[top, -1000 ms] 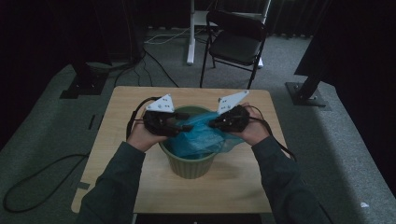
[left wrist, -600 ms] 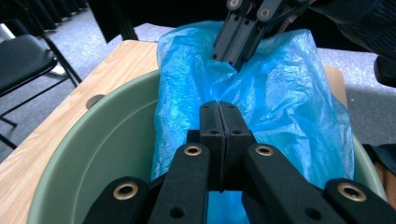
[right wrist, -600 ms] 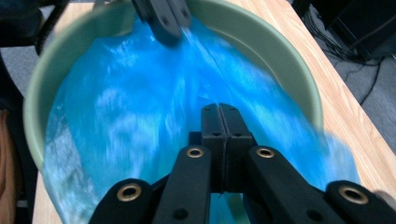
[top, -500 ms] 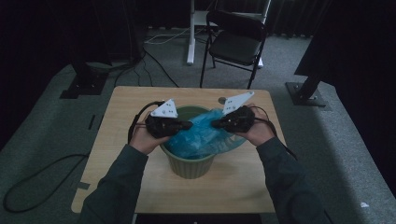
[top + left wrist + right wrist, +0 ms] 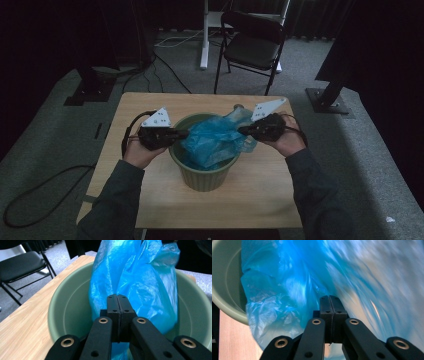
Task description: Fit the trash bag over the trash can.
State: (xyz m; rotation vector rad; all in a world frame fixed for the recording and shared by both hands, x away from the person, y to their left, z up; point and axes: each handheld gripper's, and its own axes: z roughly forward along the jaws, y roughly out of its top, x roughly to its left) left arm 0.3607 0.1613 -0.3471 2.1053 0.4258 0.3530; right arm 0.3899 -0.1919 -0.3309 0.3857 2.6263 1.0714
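Observation:
A green plastic bucket [image 5: 202,175] stands mid-table with a crumpled blue plastic bag [image 5: 215,140] in it. My left gripper [image 5: 182,134] reaches over the bucket's left rim, level. In the left gripper view its jaws [image 5: 117,297] are pressed together at the near fold of the bag [image 5: 140,277], which rises out of the bucket [image 5: 67,307]; they seem to pinch the film. My right gripper [image 5: 241,130] is at the right rim, shut on the bag's edge, which is drawn out over the rim. In the right gripper view the film [image 5: 299,277] surrounds the shut jaws [image 5: 329,298].
The wooden table [image 5: 250,200] has bare top around the bucket. Behind it stand a black folding chair [image 5: 252,47] and a white stand post [image 5: 204,35]. Cables lie on the grey carpet at the left [image 5: 40,190].
Both hands have drawn apart, the left a little leftward and the right toward the right rim. The bag now spreads wider, its right edge pulled out over the bucket's rim.

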